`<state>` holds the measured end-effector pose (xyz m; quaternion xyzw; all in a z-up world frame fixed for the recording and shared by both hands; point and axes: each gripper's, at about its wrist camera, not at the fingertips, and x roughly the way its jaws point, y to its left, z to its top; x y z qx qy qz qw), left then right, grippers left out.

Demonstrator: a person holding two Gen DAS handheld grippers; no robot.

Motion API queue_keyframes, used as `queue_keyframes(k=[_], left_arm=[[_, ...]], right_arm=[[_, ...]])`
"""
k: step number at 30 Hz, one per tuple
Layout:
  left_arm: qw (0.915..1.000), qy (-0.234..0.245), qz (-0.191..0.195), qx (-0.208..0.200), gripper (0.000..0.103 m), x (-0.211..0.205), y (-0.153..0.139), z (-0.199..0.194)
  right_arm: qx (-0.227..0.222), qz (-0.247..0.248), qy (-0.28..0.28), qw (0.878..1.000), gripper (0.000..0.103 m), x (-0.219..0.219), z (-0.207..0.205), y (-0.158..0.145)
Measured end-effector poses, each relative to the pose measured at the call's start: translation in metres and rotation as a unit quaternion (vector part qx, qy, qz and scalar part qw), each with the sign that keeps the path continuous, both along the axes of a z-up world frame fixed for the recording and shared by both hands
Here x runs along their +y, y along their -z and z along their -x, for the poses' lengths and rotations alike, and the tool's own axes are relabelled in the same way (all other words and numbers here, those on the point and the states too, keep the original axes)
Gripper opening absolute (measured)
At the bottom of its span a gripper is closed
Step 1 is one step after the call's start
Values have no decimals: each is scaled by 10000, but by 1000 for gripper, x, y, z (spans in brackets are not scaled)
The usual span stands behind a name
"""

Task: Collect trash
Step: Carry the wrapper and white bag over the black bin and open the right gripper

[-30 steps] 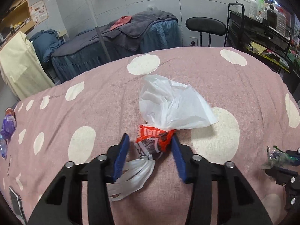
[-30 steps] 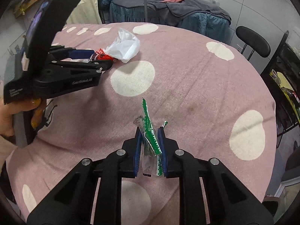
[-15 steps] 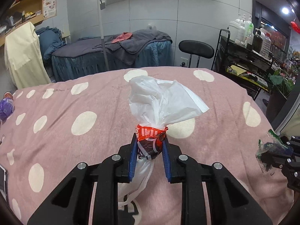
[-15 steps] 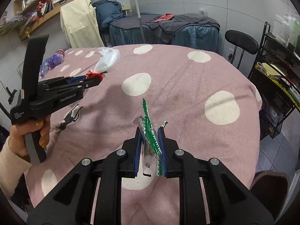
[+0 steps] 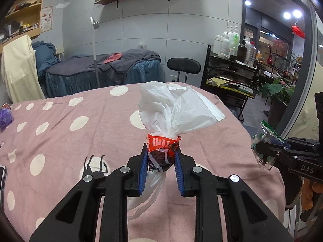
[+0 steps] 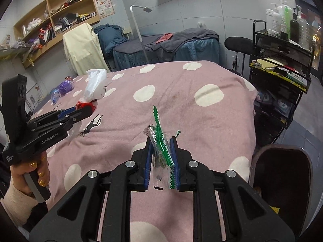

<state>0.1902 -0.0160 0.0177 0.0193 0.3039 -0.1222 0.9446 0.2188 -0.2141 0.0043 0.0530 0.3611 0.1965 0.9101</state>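
A crumpled white plastic bag (image 5: 173, 109), wound at its neck with a red and dark wrapper (image 5: 161, 143), is held above the pink polka-dot cloth (image 5: 80, 141). My left gripper (image 5: 160, 151) is shut on that neck, and the bag's tail hangs below the pads. From the right wrist view the left gripper (image 6: 88, 109) and the bag (image 6: 94, 84) sit at the left, gripped by a person's hand (image 6: 30, 171). My right gripper (image 6: 161, 141) is shut on a clear wrapper with a green zigzag edge (image 6: 159, 131), lifted off the cloth (image 6: 181, 100). The right gripper (image 5: 268, 149) also shows at the left wrist view's right edge.
A purple bottle (image 6: 65, 86) lies at the cloth's far left edge. A dark brown bin-like container (image 6: 282, 181) stands by the cloth's near right corner. A black rack with bottles (image 6: 282, 60) and a black stool (image 5: 183, 65) stand beyond the cloth.
My left gripper closed on the bag's wrapped neck and lifted it off the cloth. Both grippers rose and drew back, the right one still holding the green-edged wrapper.
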Motion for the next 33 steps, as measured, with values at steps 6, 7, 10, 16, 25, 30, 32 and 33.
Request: queue_keyframes(k=[6,7,10,16,25,30,32,33], left_arm=[[9992,334,219,-48,24,-28,-1,21],[9989,393,251,-61,24,-33,-1,23],[9978,559,333,-80,24,-48,-1,29],[9949,873,503,30,24,-76,4,28],[9911,1209,547,137,24,-110,7,36],[9893,1329,568,214,24,-126,10,35],[9878,1415,590,268,24,-133,12,36],[9872,1451,597,294,24,-136,12,36]], right_arm=[[-56,-109,610,9981,19,-49,36,5],[-49,-111,740,9972,19,-59,42,7],[32,-154,1096,9938,19,-86,53,15],[355,-67,1754,9838,19,-127,67,42],[862,35,2459,9655,52,-164,63,100],[946,-231,2625,9600,62,-179,68,111],[873,-201,2683,9592,62,-182,71,109],[834,-186,2716,9586,62,-184,72,107]])
